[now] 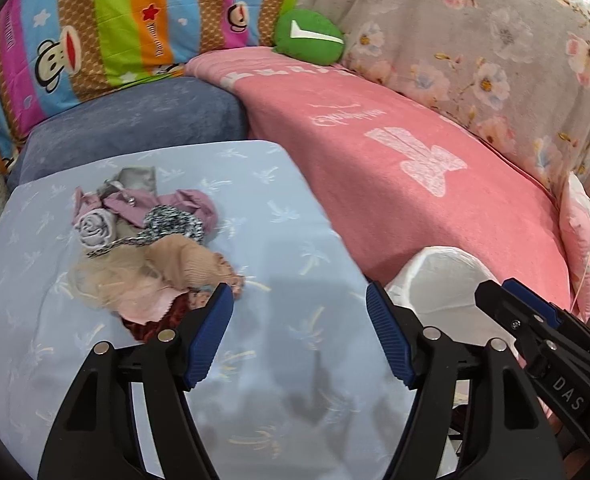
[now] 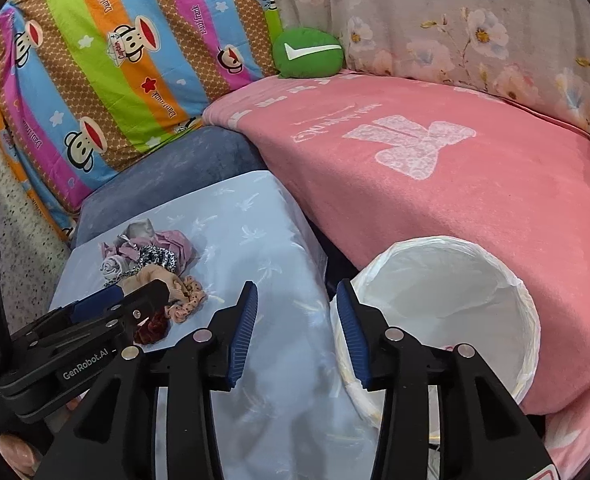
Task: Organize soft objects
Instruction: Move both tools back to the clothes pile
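pile of soft fabric scrunchies and hair bands (image 1: pixel 147 248) near far left corner of pale blue palm-print table (image 1: pixel 279 360) | left hand-held gripper (image 1: pixel 299 336) open, empty, beside pile | right hand-held gripper (image 2: pixel 295 336) open, empty | white bag-lined round bin (image 2: pixel 447 300) off table's right edge | advice: pinch one piece, lift clear

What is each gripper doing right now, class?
Left gripper: open, holding nothing, beside the scrunchie pile.
Right gripper: open, holding nothing.
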